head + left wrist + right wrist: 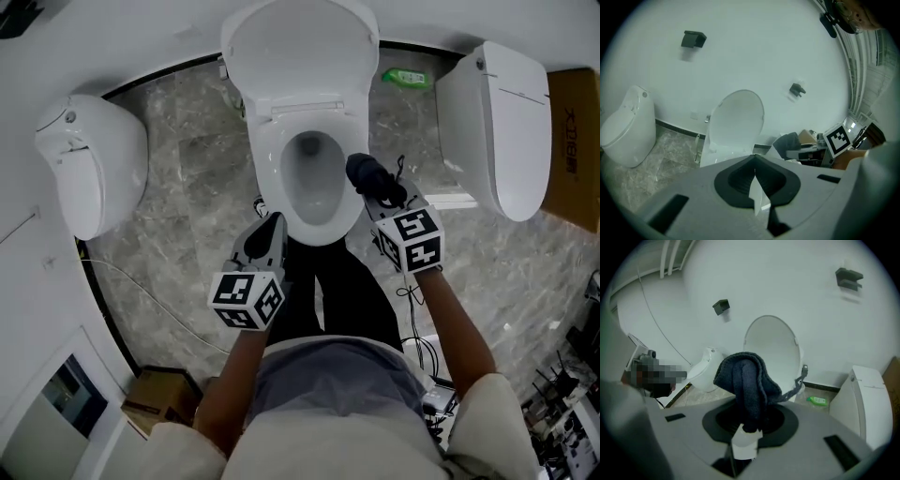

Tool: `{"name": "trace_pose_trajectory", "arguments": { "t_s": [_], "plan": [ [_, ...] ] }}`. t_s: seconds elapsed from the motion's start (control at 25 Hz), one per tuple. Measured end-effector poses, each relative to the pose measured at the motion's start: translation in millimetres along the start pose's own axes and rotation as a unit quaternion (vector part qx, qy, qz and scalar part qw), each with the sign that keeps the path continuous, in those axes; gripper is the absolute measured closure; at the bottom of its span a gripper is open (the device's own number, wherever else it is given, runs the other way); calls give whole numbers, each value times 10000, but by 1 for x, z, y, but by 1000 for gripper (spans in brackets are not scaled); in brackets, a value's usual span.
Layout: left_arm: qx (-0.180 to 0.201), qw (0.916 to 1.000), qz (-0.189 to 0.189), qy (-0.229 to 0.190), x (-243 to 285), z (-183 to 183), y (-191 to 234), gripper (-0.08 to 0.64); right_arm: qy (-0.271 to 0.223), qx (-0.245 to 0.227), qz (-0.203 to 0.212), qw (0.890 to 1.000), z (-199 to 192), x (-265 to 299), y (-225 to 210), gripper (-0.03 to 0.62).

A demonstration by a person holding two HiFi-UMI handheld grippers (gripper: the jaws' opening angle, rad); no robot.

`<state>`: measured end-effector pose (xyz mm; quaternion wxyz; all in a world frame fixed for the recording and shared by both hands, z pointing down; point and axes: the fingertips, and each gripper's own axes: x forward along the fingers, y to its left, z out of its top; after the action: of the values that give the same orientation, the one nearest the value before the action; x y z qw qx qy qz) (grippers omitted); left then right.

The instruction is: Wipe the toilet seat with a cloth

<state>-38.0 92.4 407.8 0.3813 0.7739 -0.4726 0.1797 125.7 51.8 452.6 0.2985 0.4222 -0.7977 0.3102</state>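
The white toilet stands ahead with its lid (300,56) raised and its seat ring (265,173) around the bowl. My right gripper (375,192) hangs over the seat's right side, shut on a dark blue cloth (367,173). In the right gripper view the cloth (745,380) bunches up out of the right gripper (746,427), in front of the lid (776,348). My left gripper (269,232) hovers at the seat's front left edge. In its own view the left gripper (754,174) is shut and holds nothing, with the lid (738,122) beyond it.
A second toilet (94,164) stands at the left and a third (506,122) at the right. A green bottle (405,78) lies on the marble floor by the wall. A cardboard box (159,394) and cables (417,347) sit near the person's legs.
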Motion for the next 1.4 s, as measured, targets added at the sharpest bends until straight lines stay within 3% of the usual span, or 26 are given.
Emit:
{"name": "trace_pose_trajectory", "arguments": {
  "t_s": [0.16, 0.56, 1.04, 1.4],
  "plan": [
    [370, 9987, -53, -335, -14, 30, -17, 551, -273, -6, 96, 9996, 24, -34, 11, 523],
    [650, 9922, -207, -1044, -74, 90, -62, 551, -754, -18, 304, 9967, 55, -125, 39, 523],
    [846, 9830, -225, -1615, -123, 120, -98, 551, -1503, -193, 307, 9880, 87, -206, 57, 523],
    [1256, 9694, -246, -2093, -162, 145, -121, 551, -1944, -244, 368, 9799, 98, -246, 75, 523]
  ]
}}
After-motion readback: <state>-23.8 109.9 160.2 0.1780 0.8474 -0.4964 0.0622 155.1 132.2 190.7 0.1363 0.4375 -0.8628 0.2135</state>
